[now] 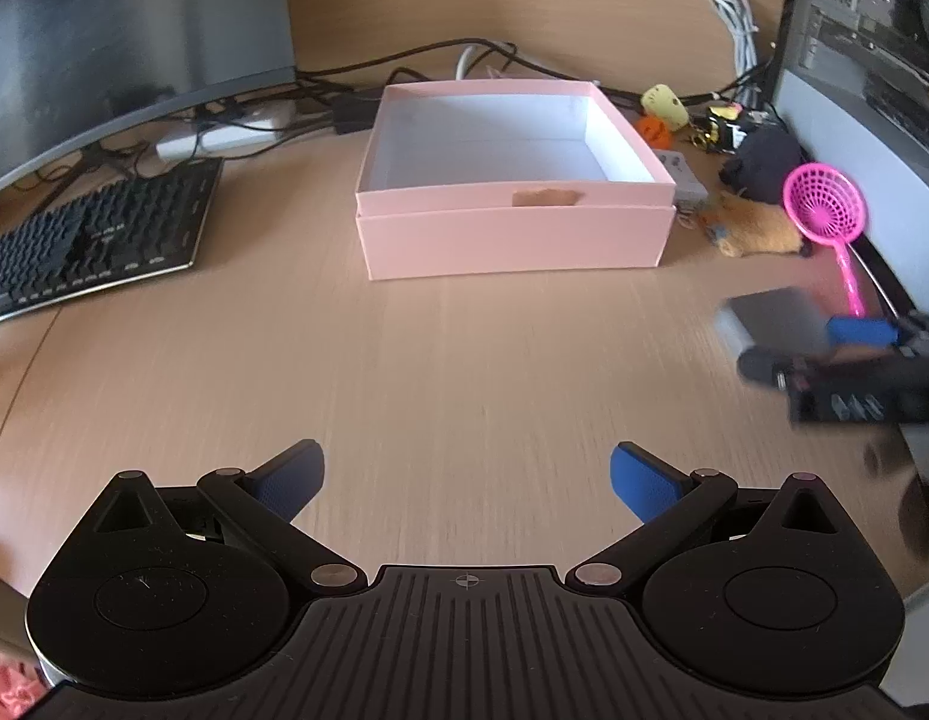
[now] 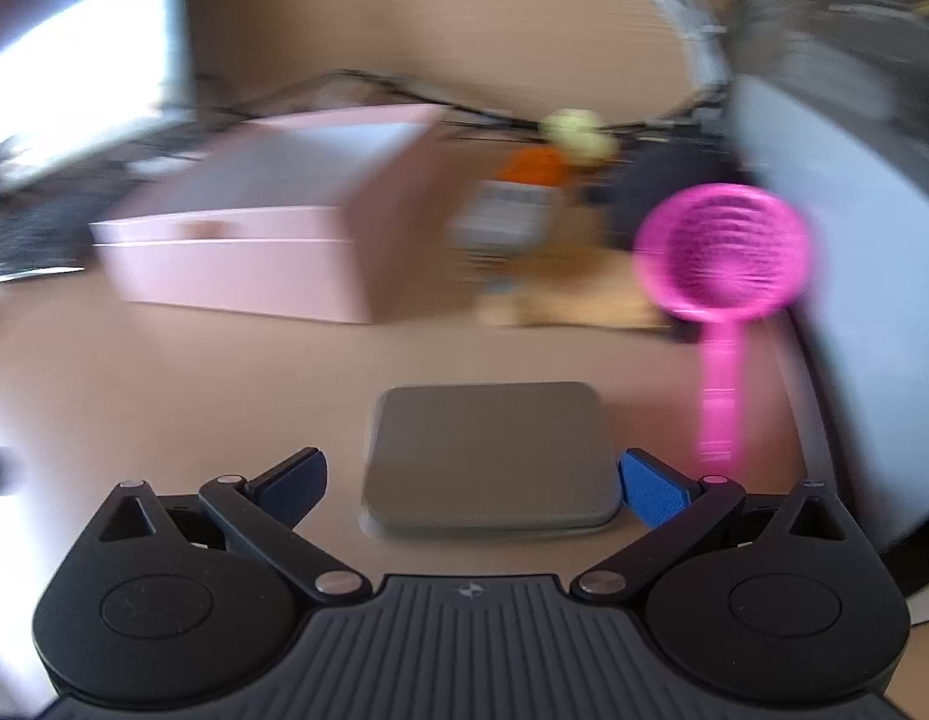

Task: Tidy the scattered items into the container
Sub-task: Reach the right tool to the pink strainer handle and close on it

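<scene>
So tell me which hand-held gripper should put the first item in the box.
Right hand-held gripper: its open fingers bracket the grey pad. The left hovers over bare desk.

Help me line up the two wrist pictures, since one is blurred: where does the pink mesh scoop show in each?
Left wrist: the pink mesh scoop is at the right edge, right of the pink box, handle pointing toward the camera.
Right wrist: the scoop is right of centre, blurred, beyond the right finger.
Shared landmark: the pink box, left of the scoop in both views.
</scene>
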### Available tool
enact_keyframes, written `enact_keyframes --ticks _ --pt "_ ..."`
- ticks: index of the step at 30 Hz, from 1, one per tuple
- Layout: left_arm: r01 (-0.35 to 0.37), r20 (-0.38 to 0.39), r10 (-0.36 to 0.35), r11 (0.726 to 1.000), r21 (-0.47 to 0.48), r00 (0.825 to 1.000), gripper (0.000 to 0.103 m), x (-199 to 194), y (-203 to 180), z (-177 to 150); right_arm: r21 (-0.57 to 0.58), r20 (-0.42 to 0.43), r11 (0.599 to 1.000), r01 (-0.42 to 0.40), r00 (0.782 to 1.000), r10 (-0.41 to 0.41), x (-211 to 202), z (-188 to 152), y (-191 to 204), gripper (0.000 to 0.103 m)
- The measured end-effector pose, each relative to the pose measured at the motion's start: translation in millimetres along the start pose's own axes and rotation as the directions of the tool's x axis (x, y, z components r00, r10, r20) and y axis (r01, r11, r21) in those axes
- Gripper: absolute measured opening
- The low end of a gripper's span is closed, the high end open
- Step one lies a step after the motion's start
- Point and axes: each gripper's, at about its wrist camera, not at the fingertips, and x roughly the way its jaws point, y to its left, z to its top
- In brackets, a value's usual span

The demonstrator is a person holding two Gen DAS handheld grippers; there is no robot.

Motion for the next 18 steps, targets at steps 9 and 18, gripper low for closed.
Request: enact_keyframes --ticks 9,18 --pt "0.183 0.058 -0.195 0.969 0.168 0.979 0.103 21 -56 13 0.001 -0.013 0.997 0.084 0.996 -0.084 -66 -46 -5 0.103" --pt "0.183 0.07 -0.239 0.873 0.453 0.968 0.103 61 -99 19 0.097 -0.037 0.99 0.1 0.995 -0.097 -71 -74 -29 0.103"
